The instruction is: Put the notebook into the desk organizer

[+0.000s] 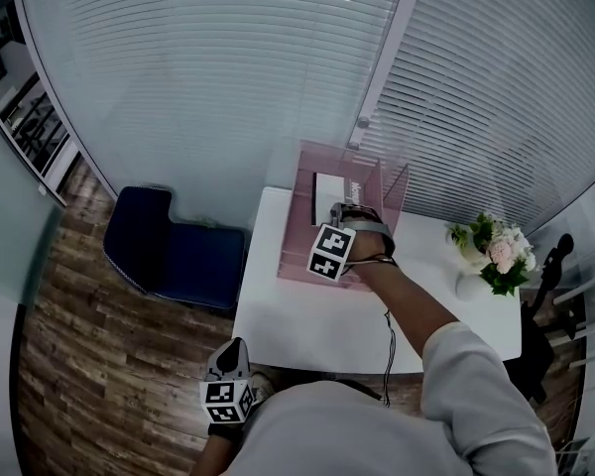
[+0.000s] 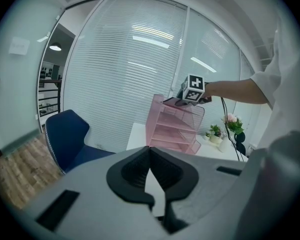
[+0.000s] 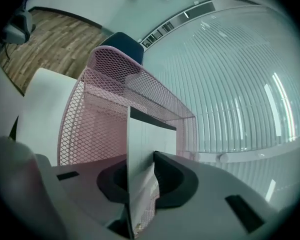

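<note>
While my right gripper [image 3: 140, 159], jaws barely parted, flanks the upright notebook [image 3: 140, 134] running ahead into the pink desk organizer [image 3: 97, 91], my left gripper [image 2: 150, 153] waits closed, empty.

The right arm [image 1: 416, 310] reached far, the right tool [image 1: 349, 213] tipped down, jaws a little apart. The left tool [image 1: 234, 348] hung near, jaws together.

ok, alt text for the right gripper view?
A pale notebook stands between the right gripper's slightly parted fingers, in a pink mesh desk organizer. Behind are a blue chair and glass with blinds.
</note>
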A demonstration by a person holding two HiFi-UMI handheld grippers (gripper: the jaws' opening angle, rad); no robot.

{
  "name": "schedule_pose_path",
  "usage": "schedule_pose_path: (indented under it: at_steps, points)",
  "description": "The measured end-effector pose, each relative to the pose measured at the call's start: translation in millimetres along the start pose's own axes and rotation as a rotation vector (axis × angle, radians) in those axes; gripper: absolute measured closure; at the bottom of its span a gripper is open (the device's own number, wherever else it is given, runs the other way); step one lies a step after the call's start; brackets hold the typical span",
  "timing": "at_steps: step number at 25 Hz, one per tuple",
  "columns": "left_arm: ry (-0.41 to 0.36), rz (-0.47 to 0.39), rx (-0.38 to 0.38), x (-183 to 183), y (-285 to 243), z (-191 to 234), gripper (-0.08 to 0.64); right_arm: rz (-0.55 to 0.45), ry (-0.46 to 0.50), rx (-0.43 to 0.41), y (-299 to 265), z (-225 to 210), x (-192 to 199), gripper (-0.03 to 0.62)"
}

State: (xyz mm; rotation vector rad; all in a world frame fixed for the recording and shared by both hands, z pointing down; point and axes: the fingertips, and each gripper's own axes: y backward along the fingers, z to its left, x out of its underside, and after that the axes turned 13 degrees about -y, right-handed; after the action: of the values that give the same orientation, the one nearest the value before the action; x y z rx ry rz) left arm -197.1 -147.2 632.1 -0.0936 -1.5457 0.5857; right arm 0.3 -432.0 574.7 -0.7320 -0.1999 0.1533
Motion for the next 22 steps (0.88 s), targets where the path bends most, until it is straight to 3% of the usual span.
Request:
schedule_pose_path:
  at_steps: [7, 12, 22]
  points:
    - [0.009, 0.0, -0.011, 2.5, 2.0, 8.9, 0.551, 0.025, -0.024, -0.135, 4.0, 13.2, -5.8, 0.407]
    - [0.01, -0.002, -0.008, 2.0, 0.8, 11.9, 0.551, 0.048, -0.048, -0.276, 16.0, 18.2, -10.5, 0.301]
    - [0.011, 0.001, -0.006, 4.3, -1.2, 14.0, 0.552, 0.035, -0.062, -0.47, 54.3, 29.4, -14.9, 0.298]
